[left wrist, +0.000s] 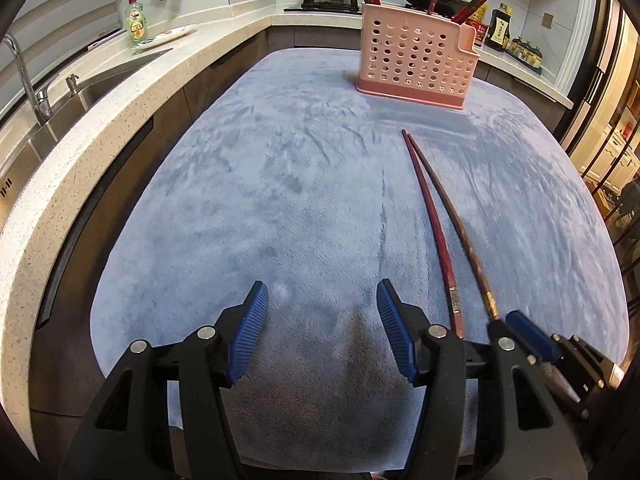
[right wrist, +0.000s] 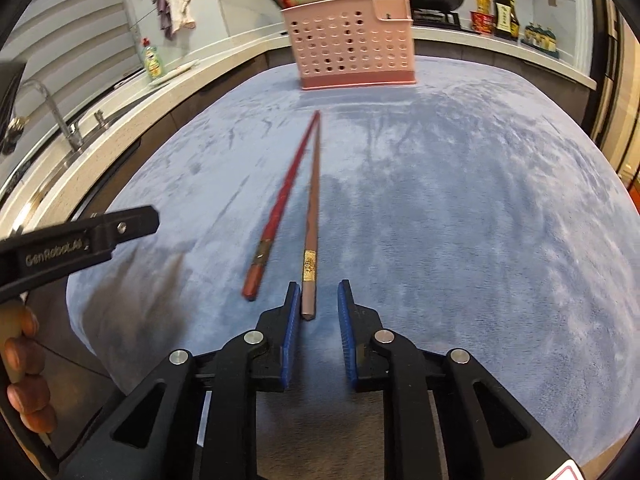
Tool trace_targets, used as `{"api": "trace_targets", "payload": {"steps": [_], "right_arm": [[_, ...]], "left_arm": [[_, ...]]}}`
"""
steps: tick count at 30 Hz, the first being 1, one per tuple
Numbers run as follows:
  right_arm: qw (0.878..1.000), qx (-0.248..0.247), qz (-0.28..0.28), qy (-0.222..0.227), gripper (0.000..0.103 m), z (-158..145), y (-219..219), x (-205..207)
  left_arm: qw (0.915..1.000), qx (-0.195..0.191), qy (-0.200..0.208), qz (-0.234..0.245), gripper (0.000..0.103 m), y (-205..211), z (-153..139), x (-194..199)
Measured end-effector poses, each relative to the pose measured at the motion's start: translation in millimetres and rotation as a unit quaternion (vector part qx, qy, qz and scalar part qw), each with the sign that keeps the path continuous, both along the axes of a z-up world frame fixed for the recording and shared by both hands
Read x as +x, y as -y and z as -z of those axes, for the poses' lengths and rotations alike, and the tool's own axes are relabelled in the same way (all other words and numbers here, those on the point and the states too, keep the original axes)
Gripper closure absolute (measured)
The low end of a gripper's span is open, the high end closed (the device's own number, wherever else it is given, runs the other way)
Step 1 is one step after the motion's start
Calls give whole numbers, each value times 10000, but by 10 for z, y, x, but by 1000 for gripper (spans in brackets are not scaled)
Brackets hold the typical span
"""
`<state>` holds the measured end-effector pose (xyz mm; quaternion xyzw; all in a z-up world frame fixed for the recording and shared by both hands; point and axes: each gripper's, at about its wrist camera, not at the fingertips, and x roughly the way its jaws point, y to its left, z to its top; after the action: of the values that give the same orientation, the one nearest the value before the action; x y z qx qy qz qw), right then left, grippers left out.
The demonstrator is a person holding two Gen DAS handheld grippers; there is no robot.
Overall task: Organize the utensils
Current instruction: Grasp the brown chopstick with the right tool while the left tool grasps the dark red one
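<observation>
right wrist: right gripper (right wrist: 319,306) apart around brown chopstick (right wrist: 313,216) end | left wrist: left gripper (left wrist: 322,312) apart

A: The holder (right wrist: 352,46)?
B: Pink, dotted with round holes. One chopstick (right wrist: 280,204) is red, the other (right wrist: 314,200) brown with a gold band.
A: The table (right wrist: 480,200)?
B: Mottled blue cloth.
</observation>
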<state>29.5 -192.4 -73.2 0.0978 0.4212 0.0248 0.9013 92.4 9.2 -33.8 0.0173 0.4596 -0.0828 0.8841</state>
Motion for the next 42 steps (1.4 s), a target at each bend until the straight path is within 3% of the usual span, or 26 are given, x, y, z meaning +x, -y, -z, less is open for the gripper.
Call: {"api": "trace_targets", "payload": {"steps": [8,11,22,30,35,38,42], "right_arm": [[10000,-74,-51,28,86,22,-40,158],[10000,-60,-40,37,96,19,-3,159],[9986,232,473,-63,96,7,476,-112],[9980,288,554,-67,96,9,570,-193],[9980,308,545,-70,96,10,581,-193],[9980,307,544,-74,96,13,580,-195],[9980,307,541,-66,96,-1,564,-204]], "left_arm": [[9999,38,-71,146,44,124,64,-46],[9997,46,-80,209,43,164,73,-59],[9978,-126,-245,608,33,484,162,-80],[9957,-68,-279,875,34,792,282,-64],[9957,-12,-308,876,42,834,341,-52],[9959,-42,-305,848,53,804,337,-40],[9962,-143,-346,792,81,724,316,-22]]}}
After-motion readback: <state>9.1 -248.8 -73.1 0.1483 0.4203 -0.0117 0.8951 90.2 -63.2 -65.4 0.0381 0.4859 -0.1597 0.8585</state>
